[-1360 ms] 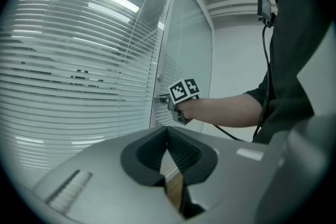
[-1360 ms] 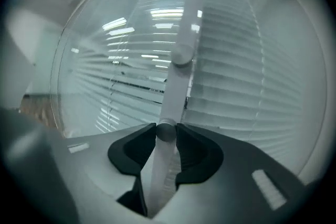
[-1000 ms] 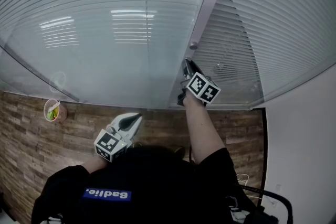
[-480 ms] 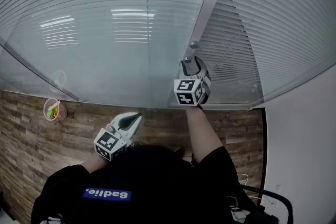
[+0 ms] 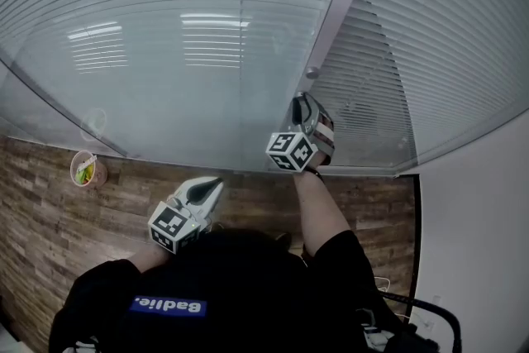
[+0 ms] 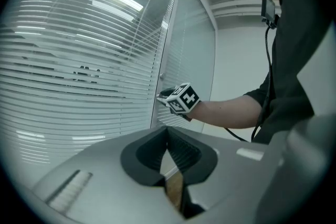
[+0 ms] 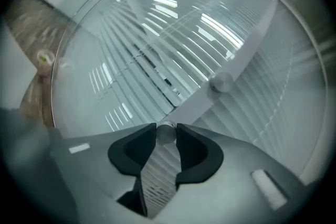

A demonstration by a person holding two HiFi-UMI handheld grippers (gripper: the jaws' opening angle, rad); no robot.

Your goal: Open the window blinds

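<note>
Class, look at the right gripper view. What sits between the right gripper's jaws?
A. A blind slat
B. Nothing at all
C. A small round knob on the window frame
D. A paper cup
C: in the right gripper view the right gripper has its pads pressed on either side of the small round knob, which stands on the window frame. Its jaws have just been closing onto it.

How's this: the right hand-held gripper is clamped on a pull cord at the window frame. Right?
No cord. The right hand-held gripper, its jaws just closed, is clamped on a small round knob at the window frame; the right gripper view shows it between the jaws.
</note>
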